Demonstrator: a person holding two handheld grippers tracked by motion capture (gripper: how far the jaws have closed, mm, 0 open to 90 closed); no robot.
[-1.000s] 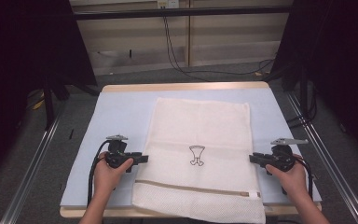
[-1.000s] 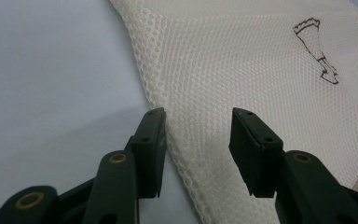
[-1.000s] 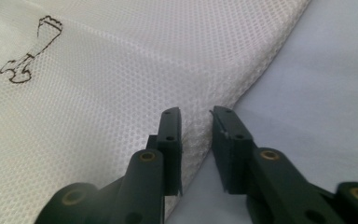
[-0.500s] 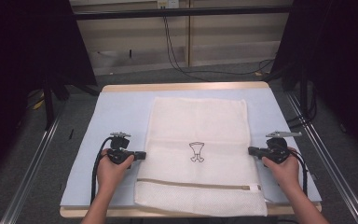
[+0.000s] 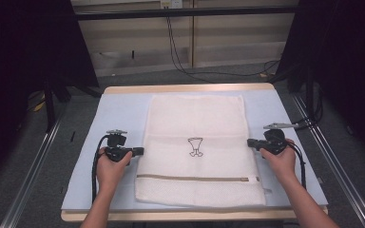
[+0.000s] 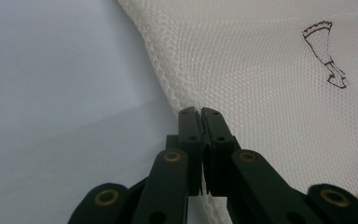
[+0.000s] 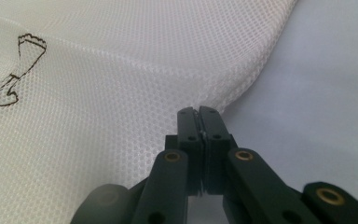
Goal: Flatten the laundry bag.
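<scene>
At the left of the high view, the left claw point(image 5: 140, 151) sits at the left long edge of the white mesh laundry bag point(image 5: 197, 123), about halfway down the frame. Its jaws have just been closing and now stand pressed together on the stitched hem, as the left gripper view shows: the black jaw tips meet with the bag's seam pinched between them, and the mesh rises in a slight ridge from that point.

The bag lies flat in the middle of the pale blue surface point(image 5: 85, 142), its short ends toward the top and bottom of the frame, a small dark printed emblem point(image 5: 196, 146) near its centre and a tan zipper band point(image 5: 195, 178) across the lower part.

At the right, the right claw point(image 5: 250, 142) mirrors this on the opposite long edge; its jaws have likewise just been closing and now grip the hem, with the cloth lifted a little beside them in the right gripper view. Holding matching spots on both edges probably serves to lift or fold the bag evenly, without skewing it.
</scene>
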